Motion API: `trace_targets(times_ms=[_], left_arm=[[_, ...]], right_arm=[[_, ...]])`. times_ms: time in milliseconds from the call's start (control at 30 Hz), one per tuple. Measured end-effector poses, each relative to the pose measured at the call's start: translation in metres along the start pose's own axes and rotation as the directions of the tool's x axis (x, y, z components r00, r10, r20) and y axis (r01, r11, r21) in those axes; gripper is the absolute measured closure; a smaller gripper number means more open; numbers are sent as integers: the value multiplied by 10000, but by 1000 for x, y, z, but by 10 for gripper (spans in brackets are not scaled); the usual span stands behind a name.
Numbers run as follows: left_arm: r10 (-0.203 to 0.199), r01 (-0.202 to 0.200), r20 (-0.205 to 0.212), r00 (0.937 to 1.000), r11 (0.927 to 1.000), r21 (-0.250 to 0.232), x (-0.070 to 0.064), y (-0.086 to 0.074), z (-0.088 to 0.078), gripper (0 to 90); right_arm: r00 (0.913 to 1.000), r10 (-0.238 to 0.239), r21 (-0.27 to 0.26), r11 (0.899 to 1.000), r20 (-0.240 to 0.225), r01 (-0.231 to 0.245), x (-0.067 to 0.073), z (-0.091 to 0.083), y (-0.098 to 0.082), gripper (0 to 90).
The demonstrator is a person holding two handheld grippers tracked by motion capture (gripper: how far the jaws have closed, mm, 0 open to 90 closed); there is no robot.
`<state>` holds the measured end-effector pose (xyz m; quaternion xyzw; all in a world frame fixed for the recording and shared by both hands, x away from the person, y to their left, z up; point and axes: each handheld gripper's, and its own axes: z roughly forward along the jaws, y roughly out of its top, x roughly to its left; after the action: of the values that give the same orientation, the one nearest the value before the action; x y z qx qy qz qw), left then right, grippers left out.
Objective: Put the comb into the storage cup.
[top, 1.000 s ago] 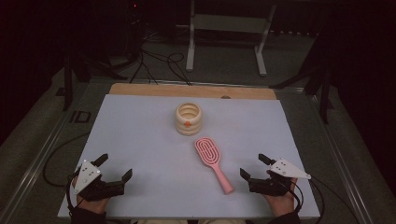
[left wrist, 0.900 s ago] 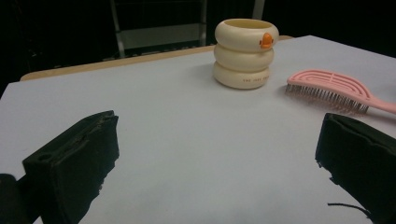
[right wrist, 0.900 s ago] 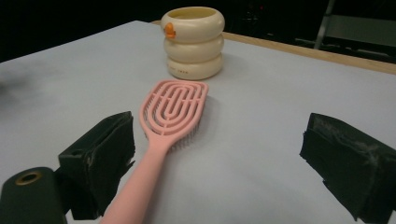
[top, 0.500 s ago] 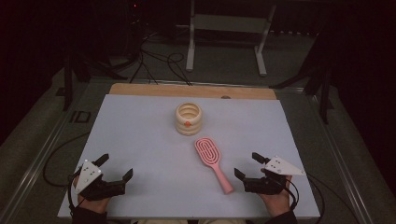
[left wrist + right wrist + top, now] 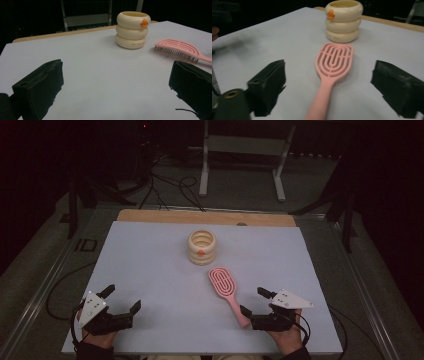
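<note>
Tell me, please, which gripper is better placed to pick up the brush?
Right. The right gripper is open with the brush handle between its jaws, untouched. The left gripper sits open at the table's far corner.

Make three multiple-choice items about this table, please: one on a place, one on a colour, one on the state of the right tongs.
1. Where is the hairbrush relative to the ringed cup?
A. inside it
B. nearer the person, apart from it
C. behind it

2. What colour is the hairbrush?
A. pink
B. green
C. black

3. How are the right tongs?
A. shut on the cup
B. shut on the handle
C. open, with the handle between the jaws

Answers:
1 B: the high view shows bare mat between them.
2 A: it is pink in all views.
3 C: the right gripper view shows both jaws standing clear of the handle.
</note>
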<state>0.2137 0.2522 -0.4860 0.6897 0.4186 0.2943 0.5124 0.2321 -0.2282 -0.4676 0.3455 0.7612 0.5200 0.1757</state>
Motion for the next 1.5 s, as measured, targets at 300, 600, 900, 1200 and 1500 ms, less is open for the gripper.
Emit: trace_targets(times_ms=[300, 600, 900, 1200, 1500], left_arm=[[20, -20, 22, 10000, 10000, 11, -1, 0, 0, 3], [34, -34, 22, 10000, 10000, 28, -1, 0, 0, 3], [37, -37, 15, 10000, 10000, 12, -1, 0, 0, 3], [50, -50, 24, 10000, 10000, 23, -1, 0, 1, 3], [70, -70, 39, 10000, 10000, 44, -1, 0, 1, 3]], right_arm=[[9993, 333, 555, 9979, 178, -342, 7, 7, -5, 403], [9997, -167, 1405, 9900, 163, 143, 21, 16, -12, 895], [9975, -711, 2415, 9679, -23, 695, 38, 27, -18, 900], [9939, -1072, 3182, 9416, -263, 1100, 42, 34, -24, 900], [9933, -1155, 3569, 9281, 61, 1057, 37, 35, -27, 899]])
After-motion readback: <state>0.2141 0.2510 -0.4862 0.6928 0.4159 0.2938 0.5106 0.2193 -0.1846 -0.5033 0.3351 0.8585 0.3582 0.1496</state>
